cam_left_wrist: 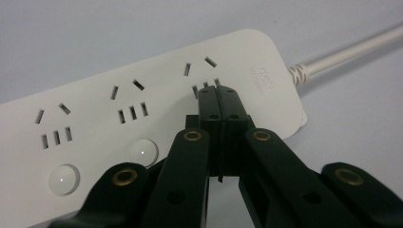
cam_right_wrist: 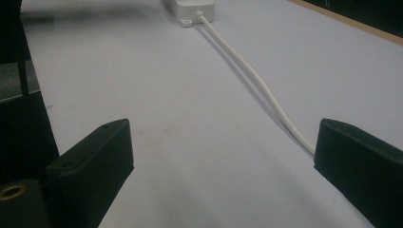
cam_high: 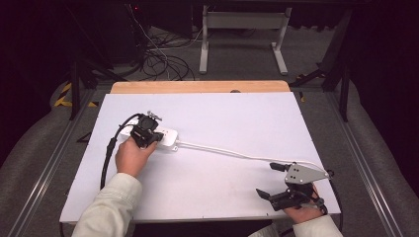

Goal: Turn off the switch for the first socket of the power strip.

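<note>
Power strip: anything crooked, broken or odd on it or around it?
Nothing stands out. The power strip lies flat and intact, its cord trailing loosely to the table edge. The shut left gripper sits over one socket.

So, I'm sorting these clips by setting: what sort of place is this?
Probably a lab or recording workspace, not a home: a white-topped table with a power strip stands in a dark room, with loose cables on the grey floor and a metal frame behind.

Lab: test table (cam_high: 207, 163), floor cables (cam_high: 158, 61)

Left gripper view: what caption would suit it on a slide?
Shut left tool resting its tips on a white power strip beside its round buttons.
</note>
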